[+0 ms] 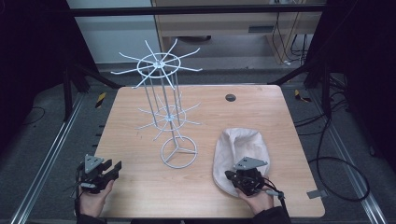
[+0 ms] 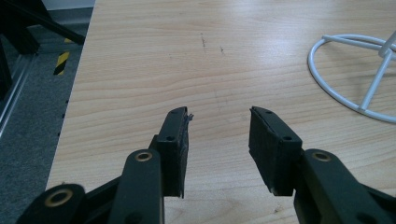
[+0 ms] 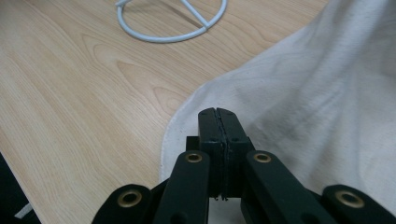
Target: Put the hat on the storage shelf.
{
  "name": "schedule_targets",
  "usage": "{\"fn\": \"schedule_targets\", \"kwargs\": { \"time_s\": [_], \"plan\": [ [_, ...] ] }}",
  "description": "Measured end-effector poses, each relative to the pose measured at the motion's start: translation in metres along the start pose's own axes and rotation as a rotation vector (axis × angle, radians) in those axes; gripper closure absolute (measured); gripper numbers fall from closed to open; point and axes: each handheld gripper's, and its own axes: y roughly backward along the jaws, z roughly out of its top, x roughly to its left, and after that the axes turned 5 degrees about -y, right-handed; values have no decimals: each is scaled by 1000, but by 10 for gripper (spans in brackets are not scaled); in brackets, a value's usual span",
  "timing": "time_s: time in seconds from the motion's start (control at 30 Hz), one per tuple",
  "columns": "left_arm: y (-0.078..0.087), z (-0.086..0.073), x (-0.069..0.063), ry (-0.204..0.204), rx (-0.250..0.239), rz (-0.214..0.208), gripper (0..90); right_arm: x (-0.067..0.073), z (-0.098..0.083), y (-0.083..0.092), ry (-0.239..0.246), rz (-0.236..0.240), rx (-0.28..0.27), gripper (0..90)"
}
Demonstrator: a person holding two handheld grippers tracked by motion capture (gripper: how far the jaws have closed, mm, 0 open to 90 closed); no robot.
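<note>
A white wire rack (image 1: pixel 169 113) with two tiers of radiating hooks stands on a ring base (image 1: pixel 179 152) in the middle of the wooden table (image 1: pixel 261 112). A beige cloth pouch (image 1: pixel 243 144) lies flat to its right. My left gripper (image 1: pixel 114 169) rests at the table's near left corner. Its jaws stand open over bare wood in the left gripper view (image 2: pixel 219 116), with the ring base (image 2: pixel 345 70) off to the right. My right gripper (image 1: pixel 231 176) sits over the pouch's near end. In the right gripper view (image 3: pixel 218 112) its jaws are shut, pads together, above the cloth (image 3: pixel 327 93).
A dark round grommet (image 1: pixel 230 97) sits in the table near its far edge. Black frame bars and cables surround the table on the floor. The rack's upper hooks (image 1: pixel 161 63) spread wide above the table's far left part.
</note>
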Motion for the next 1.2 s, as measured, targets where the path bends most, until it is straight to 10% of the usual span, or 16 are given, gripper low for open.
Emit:
{"fn": "schedule_targets", "kwargs": {
  "time_s": [0.6,1.2],
  "plan": [
    [0,-1,1,4,4,6,567,0,-14,1,9,-32,75,900],
    [-1,-1,1,4,14,8,561,-35,-35,34,-73,-110,68,898]
  ]
}}
